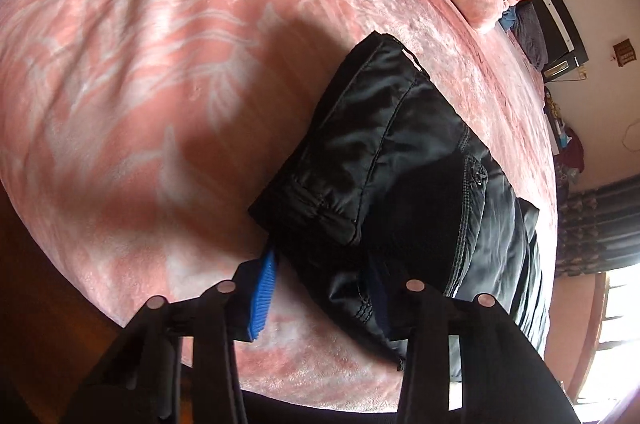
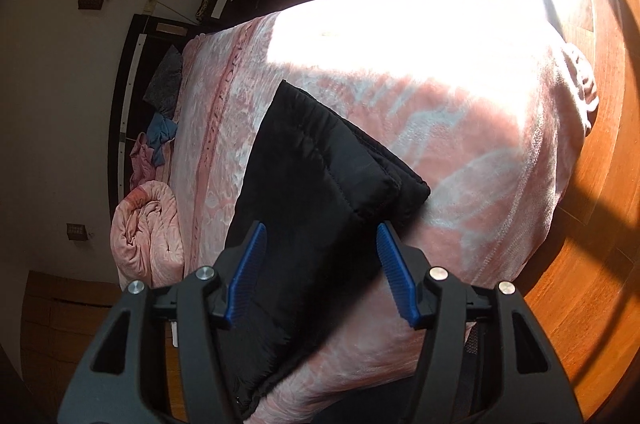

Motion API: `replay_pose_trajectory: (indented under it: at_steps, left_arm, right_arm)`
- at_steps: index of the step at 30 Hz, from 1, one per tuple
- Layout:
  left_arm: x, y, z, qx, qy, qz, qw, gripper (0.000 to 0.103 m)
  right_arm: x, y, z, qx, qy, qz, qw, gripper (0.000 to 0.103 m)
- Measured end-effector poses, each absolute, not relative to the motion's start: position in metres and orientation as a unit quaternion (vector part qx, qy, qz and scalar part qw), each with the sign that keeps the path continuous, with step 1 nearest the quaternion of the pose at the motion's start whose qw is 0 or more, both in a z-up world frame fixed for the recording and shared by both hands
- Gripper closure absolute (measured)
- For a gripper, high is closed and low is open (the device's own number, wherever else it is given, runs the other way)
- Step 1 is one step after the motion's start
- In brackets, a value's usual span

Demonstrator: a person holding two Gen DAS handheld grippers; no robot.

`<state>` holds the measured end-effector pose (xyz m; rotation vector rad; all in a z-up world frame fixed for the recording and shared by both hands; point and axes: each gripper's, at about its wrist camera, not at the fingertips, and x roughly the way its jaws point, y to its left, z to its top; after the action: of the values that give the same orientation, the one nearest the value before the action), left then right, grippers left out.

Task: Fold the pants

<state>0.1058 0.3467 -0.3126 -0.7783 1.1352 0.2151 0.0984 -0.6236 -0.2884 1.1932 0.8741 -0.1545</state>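
The black padded pants (image 1: 384,160) lie folded on the pink patterned bed blanket (image 1: 160,64). In the left wrist view my left gripper (image 1: 320,284) hangs over the near end of the pants; one blue finger pad (image 1: 264,296) shows, the other is hidden behind the fabric, and the jaws stand wide apart. In the right wrist view the pants (image 2: 320,168) lie as a stacked bundle. My right gripper (image 2: 322,244) is open just above their near part, both blue pads (image 2: 248,272) visible and empty.
A rolled pink quilt (image 2: 144,236) and loose clothes (image 2: 160,136) lie at the head of the bed by a dark headboard (image 2: 124,96). Wooden floor (image 2: 592,224) surrounds the bed. Bright sunlight washes out the far part of the blanket (image 2: 400,24).
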Motion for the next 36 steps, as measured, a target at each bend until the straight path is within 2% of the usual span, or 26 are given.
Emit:
replay_pose_trajectory:
  at_steps: [1, 2, 4, 7, 21, 27, 30, 31, 32, 36]
  left_arm:
    - [0.107, 0.345, -0.310, -0.351, 0.524, 0.104, 0.769, 0.065]
    - [0.108, 0.344, -0.308, -0.351, 0.523, 0.107, 0.770, 0.067]
    - [0.106, 0.346, -0.304, -0.358, 0.516, 0.111, 0.771, 0.070]
    - [0.104, 0.346, -0.304, -0.357, 0.515, 0.115, 0.771, 0.071]
    - [0.112, 0.351, -0.306, -0.349, 0.525, 0.132, 0.765, 0.076]
    - [0.117, 0.341, -0.304, -0.306, 0.533, 0.137, 0.777, 0.076]
    - [0.110, 0.339, -0.299, -0.307, 0.525, 0.126, 0.784, 0.075]
    - [0.107, 0.338, -0.297, -0.309, 0.522, 0.122, 0.786, 0.075]
    - [0.104, 0.336, -0.296, -0.310, 0.520, 0.119, 0.787, 0.075]
    - [0.095, 0.330, -0.294, -0.313, 0.511, 0.109, 0.793, 0.068]
  right_arm:
    - [0.105, -0.621, -0.286, 0.530, 0.404, -0.071, 0.743, 0.068]
    - [0.109, -0.619, -0.280, 0.510, 0.406, -0.070, 0.755, 0.094]
    - [0.112, -0.614, -0.260, 0.478, 0.388, -0.064, 0.786, 0.095]
    - [0.110, -0.611, -0.250, 0.452, 0.381, -0.067, 0.804, 0.096]
    - [0.087, -0.620, -0.304, 0.482, 0.404, -0.086, 0.773, 0.096]
    - [0.092, -0.625, -0.316, 0.492, 0.407, -0.078, 0.766, 0.094]
    - [0.084, -0.632, -0.306, 0.522, 0.370, -0.055, 0.767, 0.088]
    - [0.080, -0.636, -0.304, 0.535, 0.361, -0.051, 0.762, 0.077]
    - [0.076, -0.640, -0.304, 0.542, 0.353, -0.056, 0.760, 0.071]
    - [0.069, -0.647, -0.309, 0.561, 0.357, -0.053, 0.745, 0.069]
